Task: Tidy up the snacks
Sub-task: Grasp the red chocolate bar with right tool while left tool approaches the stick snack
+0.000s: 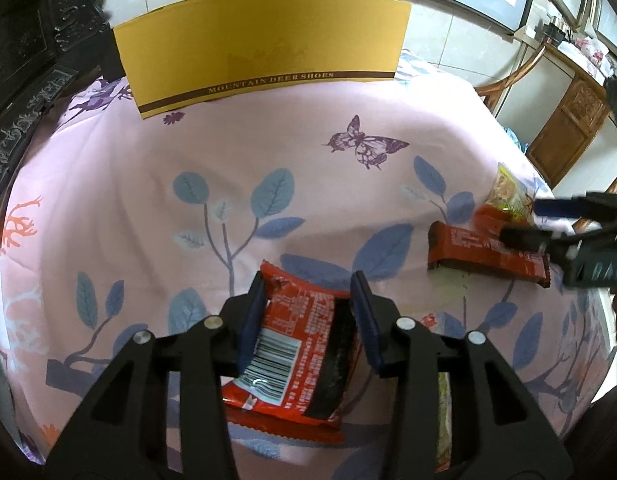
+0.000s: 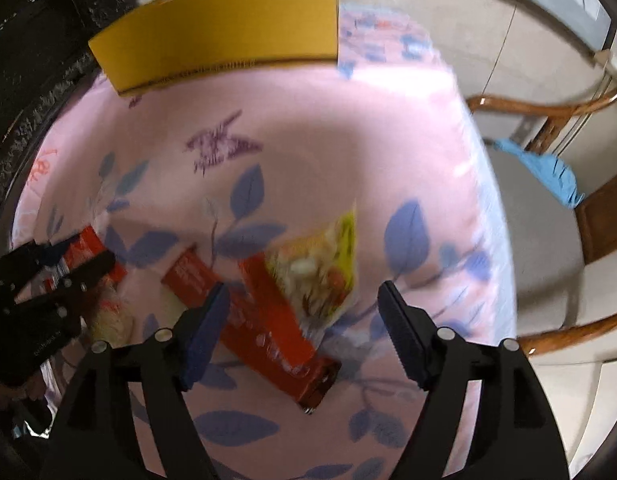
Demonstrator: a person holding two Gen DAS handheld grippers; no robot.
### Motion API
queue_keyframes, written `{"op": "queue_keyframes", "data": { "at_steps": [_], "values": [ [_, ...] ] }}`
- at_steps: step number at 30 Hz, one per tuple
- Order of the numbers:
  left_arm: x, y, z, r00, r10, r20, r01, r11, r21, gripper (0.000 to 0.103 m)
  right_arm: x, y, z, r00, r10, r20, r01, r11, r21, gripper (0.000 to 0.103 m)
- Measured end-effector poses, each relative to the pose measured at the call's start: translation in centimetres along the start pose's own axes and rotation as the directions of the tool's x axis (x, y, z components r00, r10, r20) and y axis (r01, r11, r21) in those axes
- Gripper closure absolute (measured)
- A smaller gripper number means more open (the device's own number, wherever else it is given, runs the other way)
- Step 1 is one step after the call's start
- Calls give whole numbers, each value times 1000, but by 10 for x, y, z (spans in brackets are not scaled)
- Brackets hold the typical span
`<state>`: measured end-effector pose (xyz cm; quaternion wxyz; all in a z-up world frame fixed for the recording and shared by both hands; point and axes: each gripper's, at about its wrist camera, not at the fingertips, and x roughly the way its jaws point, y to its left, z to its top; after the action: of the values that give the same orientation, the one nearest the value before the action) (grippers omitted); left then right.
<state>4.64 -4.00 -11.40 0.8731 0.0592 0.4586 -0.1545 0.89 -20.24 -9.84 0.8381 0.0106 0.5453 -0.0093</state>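
My left gripper (image 1: 310,300) is shut on a red snack packet (image 1: 296,344) with a barcode, its blue pads pressing both long edges just above the pink flowered cloth (image 1: 268,200). From the right wrist view the left gripper (image 2: 82,258) shows at the left with that red packet (image 2: 84,246). My right gripper (image 2: 304,292) stands open over a long red bar (image 2: 268,340), not touching it. A yellow-green packet (image 2: 320,272) lies partly on that bar, and a second red bar (image 2: 190,276) lies beside it. The right gripper (image 1: 522,221) also hangs over the red bar (image 1: 484,256).
An open yellow shoe box (image 1: 264,48) stands at the far edge of the table. A pale packet (image 2: 108,320) lies under the left gripper. Dark carved furniture (image 1: 36,60) borders the left side. A wooden chair (image 2: 548,240) with a blue cloth (image 2: 548,172) stands off the right edge.
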Motion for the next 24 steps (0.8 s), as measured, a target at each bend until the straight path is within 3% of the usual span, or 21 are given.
{"op": "queue_keyframes", "data": {
  "at_steps": [1, 2, 5, 8, 10, 13, 14, 16, 21, 24],
  "values": [
    [-1, -1, 0, 1000, 4, 2, -4, 1000, 10, 57, 3, 2, -3, 1000, -14, -7, 14, 1000, -6, 7],
    [-3, -4, 0, 1000, 9, -2, -9, 999, 33, 47, 2, 4, -6, 999, -51, 7, 51, 998, -20, 3],
    [-10, -19, -5, 999, 49, 6, -50, 988, 145, 16, -8, 24, -14, 992, -107, 68, 118, 975, -186, 3],
    [-14, -31, -15, 998, 58, -8, -55, 972, 227, 14, -19, 42, -26, 990, -81, 118, 117, 929, -350, 1],
    [-17, -36, -23, 999, 50, -13, -45, 967, 249, 11, -20, 50, -39, 995, -34, 94, 73, 888, -454, 1],
    [-19, -39, -27, 999, 48, -18, -42, 965, 257, 9, -6, 58, -54, 997, -55, 45, 71, 826, -560, 1],
    [-19, -40, -26, 998, 54, -17, -48, 965, 259, 9, -7, 57, -55, 997, -37, 74, 72, 822, -565, 1],
    [-18, -41, -24, 998, 59, -26, -51, 964, 262, 9, -5, 53, -53, 996, -17, 91, 64, 837, -543, 1],
    [-18, -47, -21, 996, 80, -44, -63, 951, 302, 9, 12, 32, -31, 997, 65, -49, -78, 945, -319, 1],
    [-18, -50, -21, 994, 94, -48, -73, 941, 329, 9, 15, 39, -29, 998, 52, -47, -64, 946, -318, 1]
  ]
}}
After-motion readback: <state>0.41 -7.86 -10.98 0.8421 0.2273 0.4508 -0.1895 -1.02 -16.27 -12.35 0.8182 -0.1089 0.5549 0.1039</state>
